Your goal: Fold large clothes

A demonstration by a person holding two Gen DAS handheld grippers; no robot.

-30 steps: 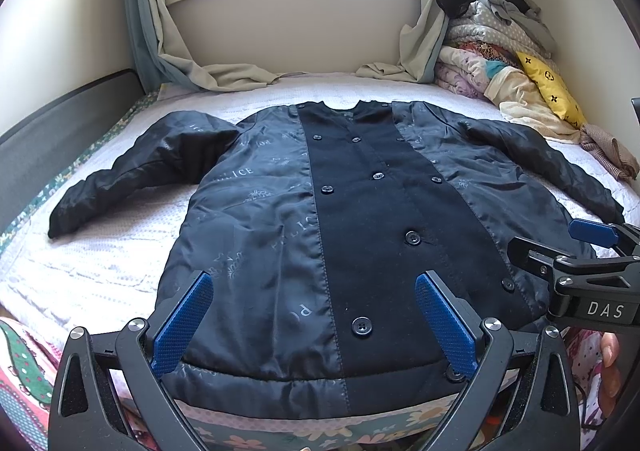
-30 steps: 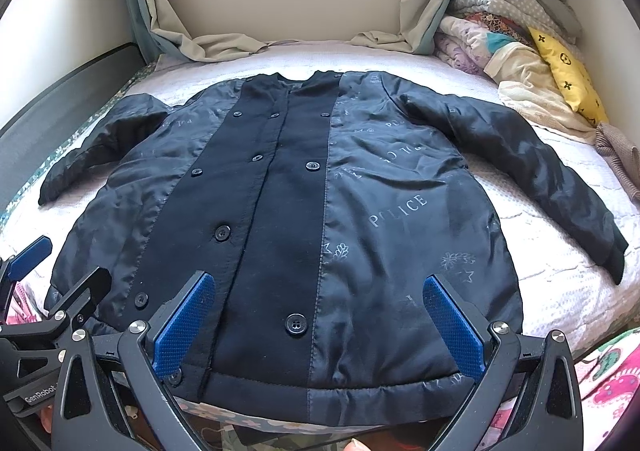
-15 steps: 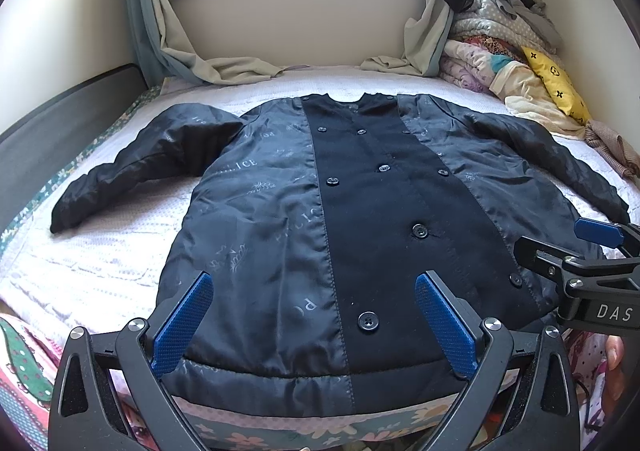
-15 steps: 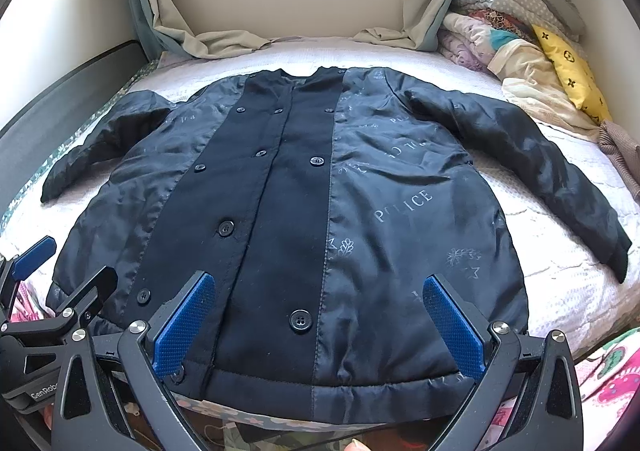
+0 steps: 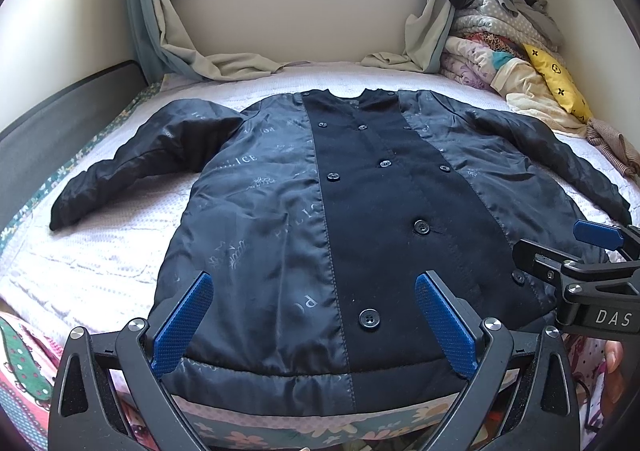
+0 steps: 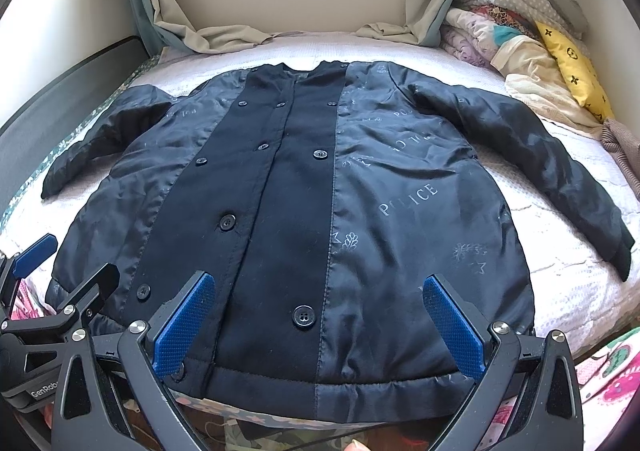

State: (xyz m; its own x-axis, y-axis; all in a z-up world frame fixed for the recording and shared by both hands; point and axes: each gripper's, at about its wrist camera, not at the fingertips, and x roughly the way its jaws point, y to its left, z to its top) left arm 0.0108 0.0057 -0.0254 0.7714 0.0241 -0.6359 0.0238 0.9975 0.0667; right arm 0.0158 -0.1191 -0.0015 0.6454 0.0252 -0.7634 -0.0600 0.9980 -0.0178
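Bed w/ white quilted cover fills both views; window wall and curtains at the far end, pile of bedding and clothes stacked in the far right corner.

Coat, dark, dbl-breasted w/ black centre panel, lies flat on the bed, front up, collar toward the window, hem at the near edge just under both grippers. Both sleeves spread out to the sides, unfolded.

Progress, my read: only the lay-flat is done. No sleeve brought in, no side or hem fold started, so basically all folding is left. Likely next is a hem or sleeve pickup, but can't confirm.

Left gripper: jaws spread wide, nothing between them, hovering above the hem on the coat's left half. Right gripper: same, jaws released and empty, above the hem on the right half.

View diffs:
- Left wrist cam: full left sleeve down to the cuff, jars on the sill, right gripper side-on at its right edge w/ "DAS" marking. Right sleeve cuff partly cut off by that gripper.
- Right wrist cam: full right sleeve incl. cuff, clear "POLICE" print, left gripper at its lower left. Sill mostly out of frame.
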